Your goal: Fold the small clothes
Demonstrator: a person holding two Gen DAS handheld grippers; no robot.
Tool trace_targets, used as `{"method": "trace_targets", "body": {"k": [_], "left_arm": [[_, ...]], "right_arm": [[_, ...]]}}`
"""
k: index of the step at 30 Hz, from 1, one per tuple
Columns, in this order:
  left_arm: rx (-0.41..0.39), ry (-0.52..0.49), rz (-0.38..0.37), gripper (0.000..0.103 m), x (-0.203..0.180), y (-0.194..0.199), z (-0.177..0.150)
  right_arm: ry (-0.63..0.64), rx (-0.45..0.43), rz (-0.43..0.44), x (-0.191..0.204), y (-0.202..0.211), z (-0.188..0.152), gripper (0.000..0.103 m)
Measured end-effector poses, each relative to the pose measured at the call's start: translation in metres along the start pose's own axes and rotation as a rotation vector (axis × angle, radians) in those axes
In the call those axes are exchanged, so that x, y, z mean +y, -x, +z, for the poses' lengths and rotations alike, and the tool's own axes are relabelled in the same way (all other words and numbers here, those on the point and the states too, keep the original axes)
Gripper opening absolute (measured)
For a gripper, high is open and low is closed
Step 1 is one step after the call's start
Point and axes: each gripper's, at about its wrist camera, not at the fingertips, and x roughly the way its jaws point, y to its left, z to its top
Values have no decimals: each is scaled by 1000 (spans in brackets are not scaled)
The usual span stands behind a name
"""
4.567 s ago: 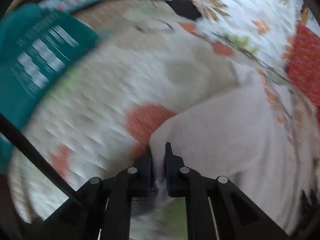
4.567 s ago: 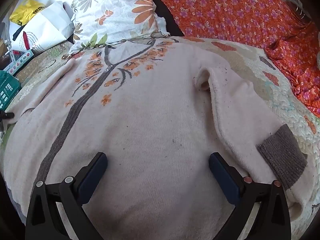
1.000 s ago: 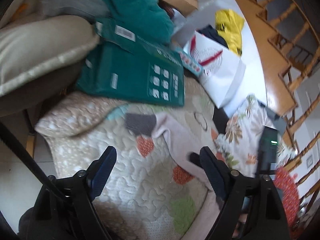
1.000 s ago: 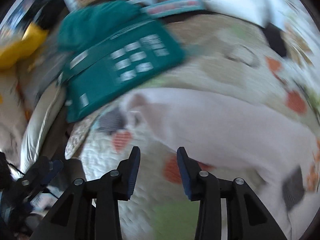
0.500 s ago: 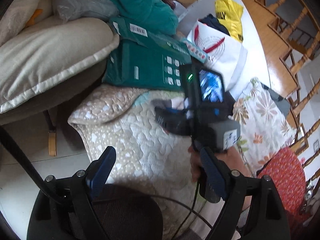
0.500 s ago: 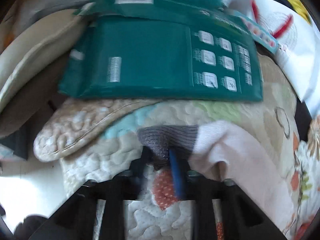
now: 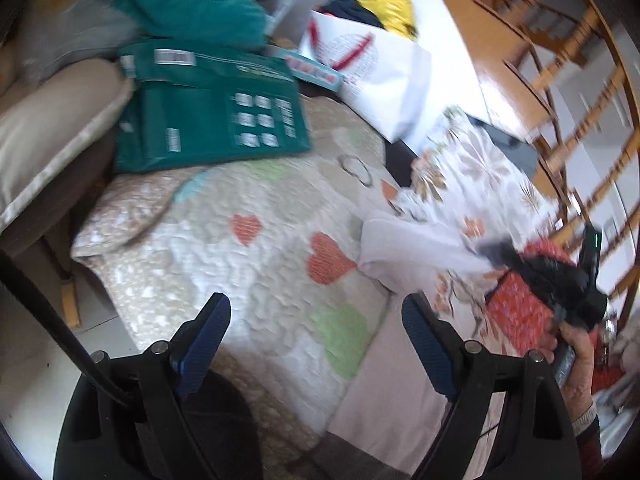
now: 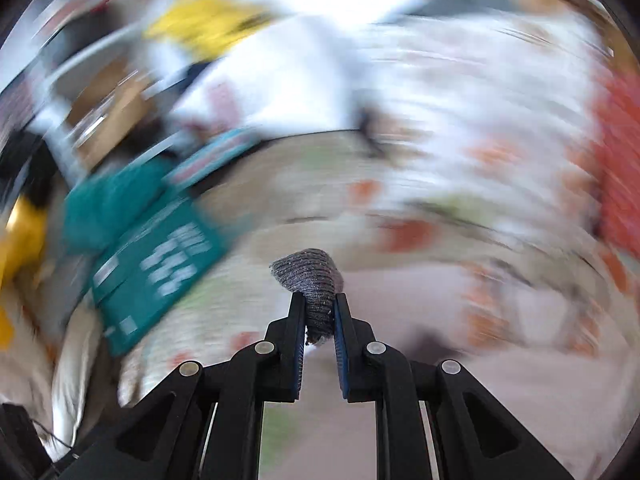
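Observation:
A pale pink sweater [image 7: 384,392] lies on a quilted bedspread [image 7: 256,264]. My right gripper [image 8: 319,300] is shut on the sweater's grey knitted cuff [image 8: 310,270] and holds it up; that view is heavily blurred. In the left wrist view the right gripper [image 7: 486,249] pulls the pink sleeve [image 7: 412,252] across the sweater's body, to the right. My left gripper [image 7: 316,312] is open and empty above the bedspread, near the sweater's left edge.
A green packet [image 7: 208,120] lies at the far left of the bed beside a beige cushion [image 7: 52,120]. A white bag [image 7: 380,76], a floral pillow [image 7: 480,176] and red floral fabric [image 7: 520,312] lie beyond. The bed edge drops to the floor [image 7: 36,360] at the left.
My right gripper closed on the grey cuff at the bed's left corner and has carried it and the sleeve up and to the right. My left gripper stays open.

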Motion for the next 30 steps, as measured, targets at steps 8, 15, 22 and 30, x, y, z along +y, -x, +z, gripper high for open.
{"method": "trace_targets", "body": {"k": [8,15,22,30], "left_arm": [[105,-142,-33,87,-59,-30,-31],[233,-230,-42,87,-98,-64,-54],[280,-317,0,87,-126,-97,-69],[321,-383,-12,87,-154,-121,-86]], "right_arm": [[-287,66,-327,-224,30,-64,14],[-323,120,-440,-285,43,-112,22],[-290,8,-246,-254,82,-105,22],[-324,150,-38,-244,-12,-91,22]]}}
